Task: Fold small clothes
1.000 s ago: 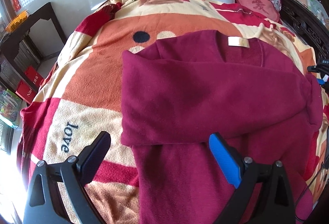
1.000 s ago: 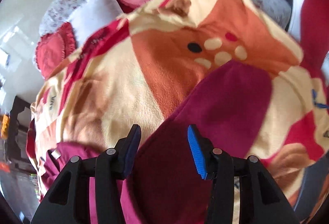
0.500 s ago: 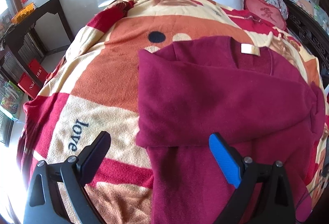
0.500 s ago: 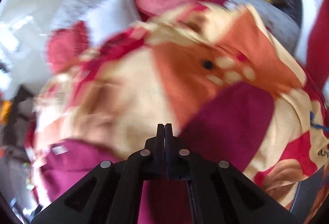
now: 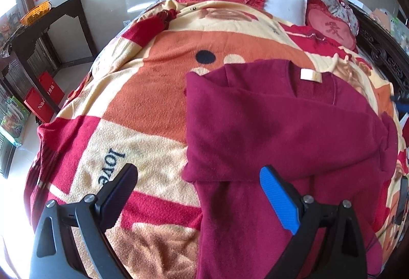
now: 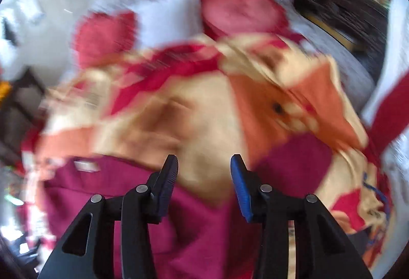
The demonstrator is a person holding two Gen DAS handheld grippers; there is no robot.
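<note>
The blanket (image 5: 153,105) covers the bed; your maroon sweater (image 5: 276,130) lies toward its right edge, one sleeve folded across the chest. It looks soft, limp fleece that will sag, so pinch a doubled hem or shoulder edge. Your left gripper (image 5: 198,192) hovers wide open and empty over its lower left edge. Your right gripper (image 6: 203,176), blurred, is partly open, holding nothing.
</note>
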